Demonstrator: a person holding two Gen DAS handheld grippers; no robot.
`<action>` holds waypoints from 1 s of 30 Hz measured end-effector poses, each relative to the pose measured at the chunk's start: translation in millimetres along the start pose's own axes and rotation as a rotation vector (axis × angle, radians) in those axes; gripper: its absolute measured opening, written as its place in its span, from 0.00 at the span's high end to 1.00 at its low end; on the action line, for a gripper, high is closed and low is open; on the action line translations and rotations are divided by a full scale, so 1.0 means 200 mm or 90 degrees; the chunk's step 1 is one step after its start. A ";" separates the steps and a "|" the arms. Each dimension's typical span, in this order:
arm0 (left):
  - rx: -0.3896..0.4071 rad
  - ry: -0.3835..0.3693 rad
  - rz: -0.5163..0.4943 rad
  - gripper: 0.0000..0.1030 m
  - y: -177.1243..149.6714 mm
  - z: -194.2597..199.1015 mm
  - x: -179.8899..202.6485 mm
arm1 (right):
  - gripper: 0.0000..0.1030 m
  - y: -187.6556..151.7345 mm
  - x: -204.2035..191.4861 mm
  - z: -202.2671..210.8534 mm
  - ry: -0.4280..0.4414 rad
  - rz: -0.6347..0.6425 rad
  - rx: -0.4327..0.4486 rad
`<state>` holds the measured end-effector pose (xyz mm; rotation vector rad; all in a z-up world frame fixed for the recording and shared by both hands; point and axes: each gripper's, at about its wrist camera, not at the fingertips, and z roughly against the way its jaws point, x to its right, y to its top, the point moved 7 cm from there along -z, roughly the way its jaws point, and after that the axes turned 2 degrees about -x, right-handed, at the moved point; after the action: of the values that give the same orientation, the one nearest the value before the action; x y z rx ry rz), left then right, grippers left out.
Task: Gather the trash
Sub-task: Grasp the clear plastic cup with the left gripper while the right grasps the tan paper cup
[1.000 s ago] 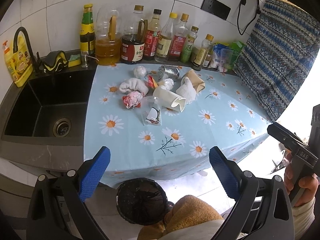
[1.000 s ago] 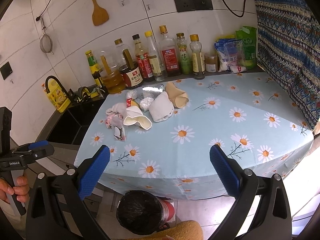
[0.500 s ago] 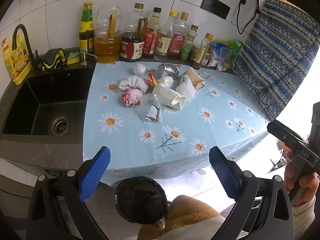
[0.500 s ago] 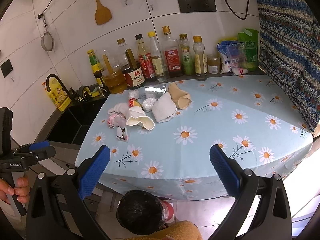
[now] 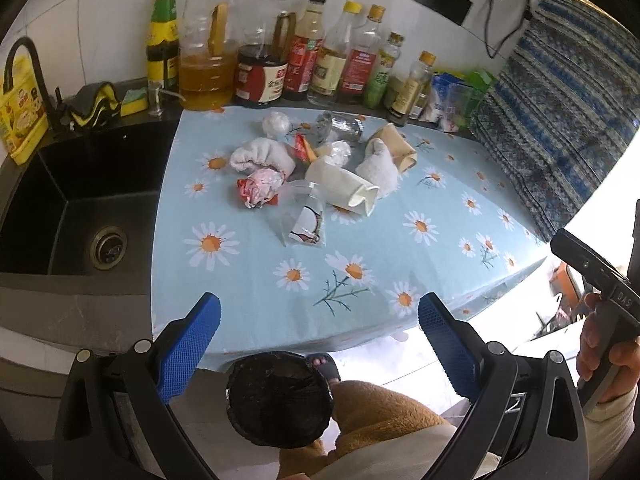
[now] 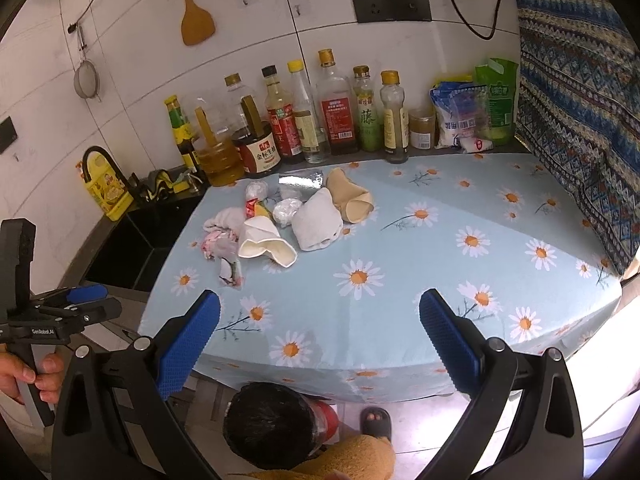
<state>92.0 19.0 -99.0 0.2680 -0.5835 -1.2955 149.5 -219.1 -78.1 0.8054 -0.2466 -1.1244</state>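
A pile of trash lies on the daisy tablecloth [image 5: 360,240]: a crushed white paper cup [image 5: 344,188], a clear plastic wrapper [image 5: 304,220], a red and white crumpled wrapper [image 5: 258,188], white tissue wads [image 5: 262,156], a brown paper cup [image 5: 396,144] and a foil can [image 5: 340,126]. The pile also shows in the right wrist view [image 6: 280,220]. A bin lined with a black bag [image 5: 278,398] stands on the floor below the table edge. My left gripper [image 5: 318,340] is open and empty, short of the table edge. My right gripper [image 6: 320,340] is open and empty too.
A row of sauce and oil bottles [image 5: 280,60] lines the back wall. A black sink [image 5: 80,208] with a faucet lies left of the table. A patterned cloth [image 5: 560,120] hangs at the right. A sandalled foot [image 6: 374,420] stands by the bin.
Both grippers have moved slightly forward and up towards the table. The trash has not moved.
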 end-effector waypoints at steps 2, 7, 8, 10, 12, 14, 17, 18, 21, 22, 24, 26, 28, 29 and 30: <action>-0.002 0.010 0.001 0.07 0.02 -0.04 -0.01 | 0.04 0.05 0.02 -0.04 0.006 0.004 -0.001; -0.015 0.001 0.029 0.07 0.09 -0.15 -0.04 | 0.04 0.19 0.06 -0.19 0.039 0.013 -0.014; -0.021 -0.001 0.035 0.07 0.11 -0.18 -0.04 | 0.04 0.21 0.06 -0.21 0.051 0.015 -0.018; -0.028 0.002 0.037 0.07 0.13 -0.23 -0.04 | 0.04 0.27 0.06 -0.27 0.085 0.030 -0.026; -0.037 0.012 0.040 0.07 0.16 -0.29 -0.05 | 0.05 0.32 0.06 -0.34 0.085 0.050 -0.034; -0.042 0.013 0.048 0.07 0.19 -0.34 -0.06 | 0.08 0.36 0.08 -0.42 0.089 0.063 -0.048; -0.058 0.031 0.065 0.08 0.23 -0.44 -0.09 | 0.09 0.42 0.10 -0.53 0.098 0.075 -0.067; -0.065 0.031 0.070 0.08 0.24 -0.48 -0.10 | 0.10 0.45 0.12 -0.59 0.098 0.079 -0.075; -0.080 0.033 0.076 0.08 0.27 -0.57 -0.12 | 0.11 0.50 0.16 -0.71 0.104 0.082 -0.096; -0.087 0.037 0.080 0.08 0.28 -0.61 -0.12 | 0.12 0.52 0.18 -0.75 0.104 0.082 -0.103; -0.098 0.040 0.084 0.08 0.30 -0.66 -0.13 | 0.12 0.54 0.21 -0.82 0.113 0.081 -0.114; -0.108 0.045 0.083 0.12 0.31 -0.71 -0.13 | 0.12 0.56 0.23 -0.89 0.113 0.083 -0.123; -0.120 0.055 0.080 0.16 0.31 -0.76 -0.13 | 0.13 0.57 0.26 -0.96 0.119 0.082 -0.139; -0.126 0.062 0.078 0.17 0.31 -0.79 -0.14 | 0.14 0.58 0.27 -1.00 0.119 0.085 -0.147; -0.134 0.063 0.079 0.19 0.31 -0.81 -0.15 | 0.16 0.58 0.28 -1.03 0.119 0.086 -0.151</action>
<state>228.1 41.9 -209.9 0.1193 -0.3698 -1.2059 370.1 -153.0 -153.7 0.6663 -0.0102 -0.9243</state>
